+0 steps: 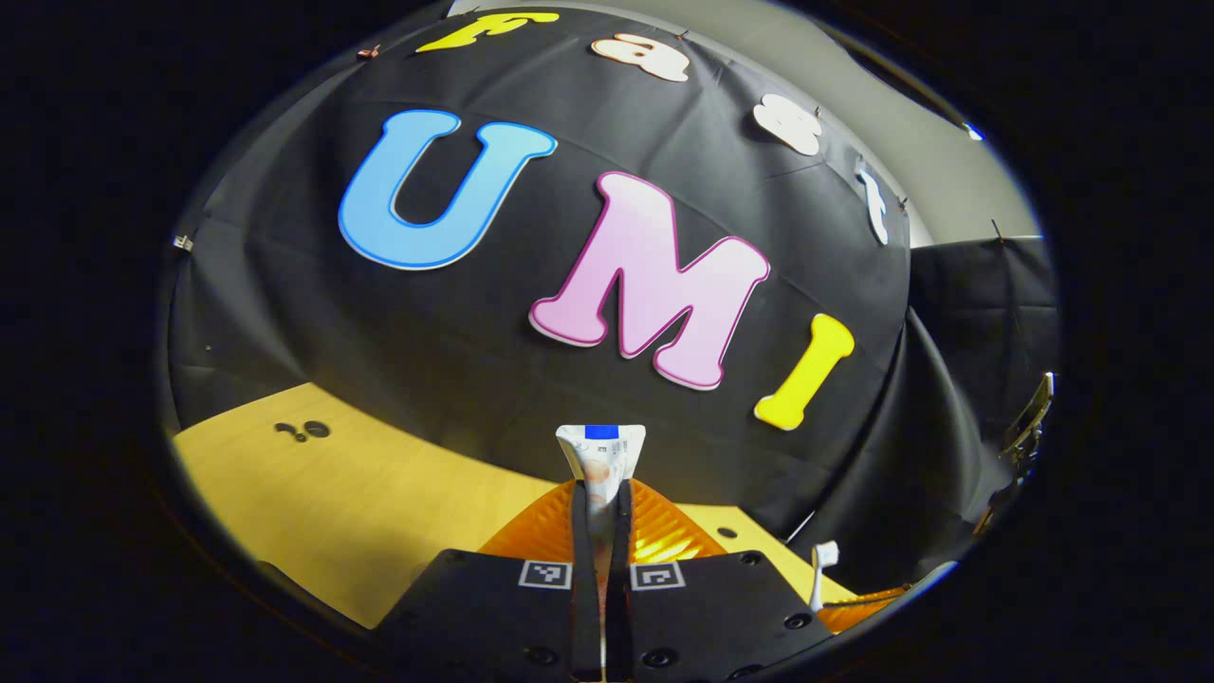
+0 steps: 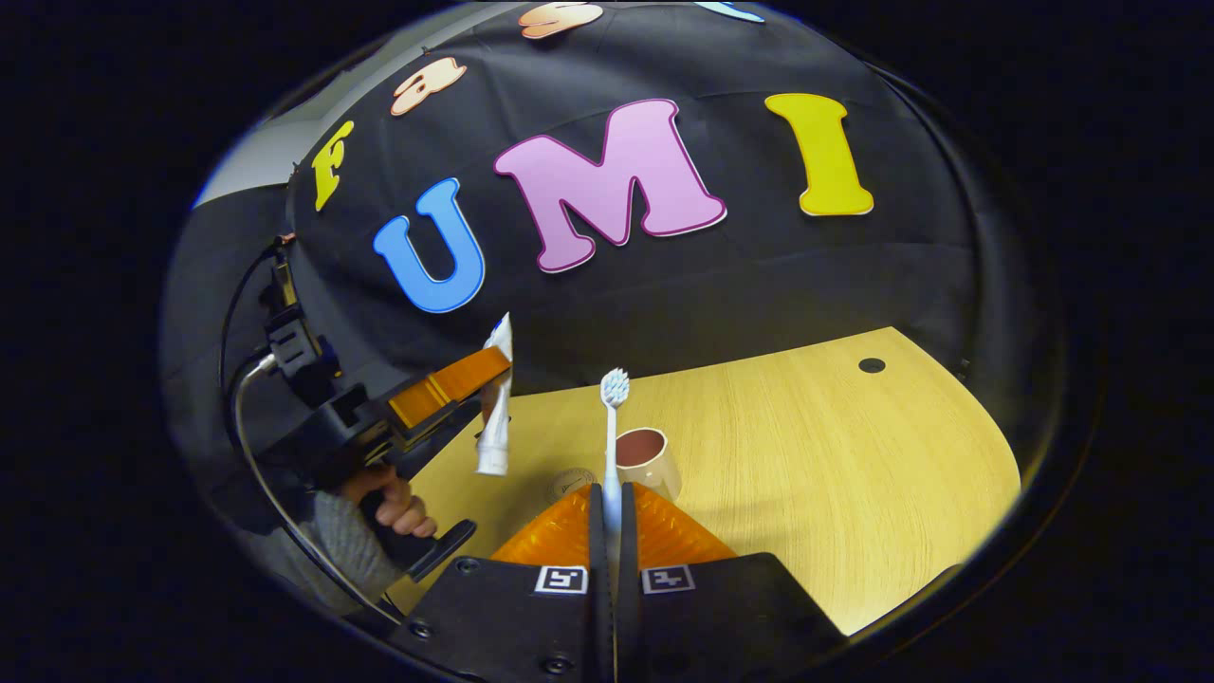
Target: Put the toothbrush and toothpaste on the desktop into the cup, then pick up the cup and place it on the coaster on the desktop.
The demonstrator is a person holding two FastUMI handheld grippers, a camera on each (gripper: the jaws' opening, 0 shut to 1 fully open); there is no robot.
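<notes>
My left gripper point(image 1: 601, 531) pinches one toothpaste tube point(image 1: 600, 455), crimped end up. My right gripper point(image 2: 612, 517) clamps one toothbrush point(image 2: 613, 417) (bristles up) just before one cup point(image 2: 648, 459).

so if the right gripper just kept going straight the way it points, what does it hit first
Probably the cup: it stands on the desk just beyond the right gripper, slightly right of the toothbrush it clamps. Depth is unclear, so it could pass over the rim.

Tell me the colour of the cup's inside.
The cup is reddish-brown inside, with a pale cream outer wall. The right gripper view shows it best.
</notes>
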